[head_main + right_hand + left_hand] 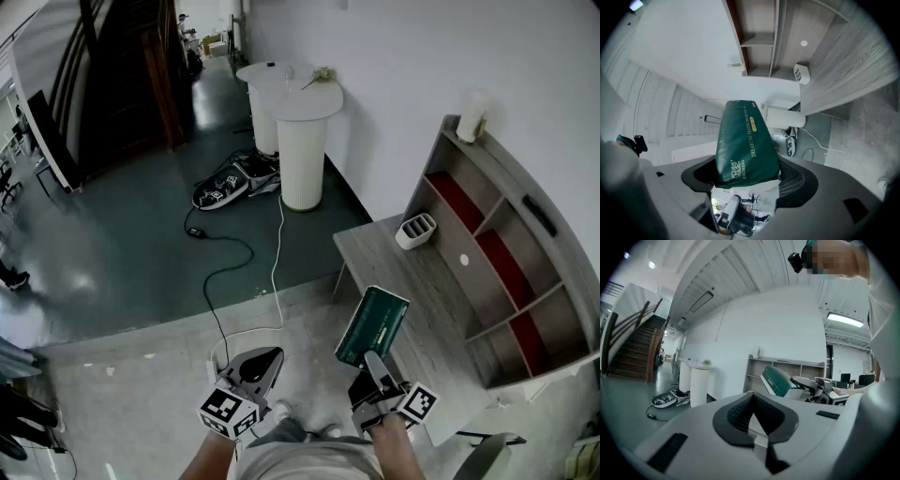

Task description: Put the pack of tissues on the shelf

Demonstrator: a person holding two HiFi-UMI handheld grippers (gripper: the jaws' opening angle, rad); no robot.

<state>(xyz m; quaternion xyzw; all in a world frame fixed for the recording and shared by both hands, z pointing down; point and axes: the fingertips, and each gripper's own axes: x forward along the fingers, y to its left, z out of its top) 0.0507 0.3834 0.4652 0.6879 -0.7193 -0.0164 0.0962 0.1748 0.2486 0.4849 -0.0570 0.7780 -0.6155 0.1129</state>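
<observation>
Now | pack of tissues (pixel 373 326) is squeezed by right gripper (pixel 750 174) | pack is held up by near end of table (pixel 422 291), away from shelf (pixel 518 258) | left gripper (pixel 751 401) is pinched closed, empty

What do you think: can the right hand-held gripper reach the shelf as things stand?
Probably yes: the right hand-held gripper, shut on the tissues, has only bare table between it and the shelf.
</observation>
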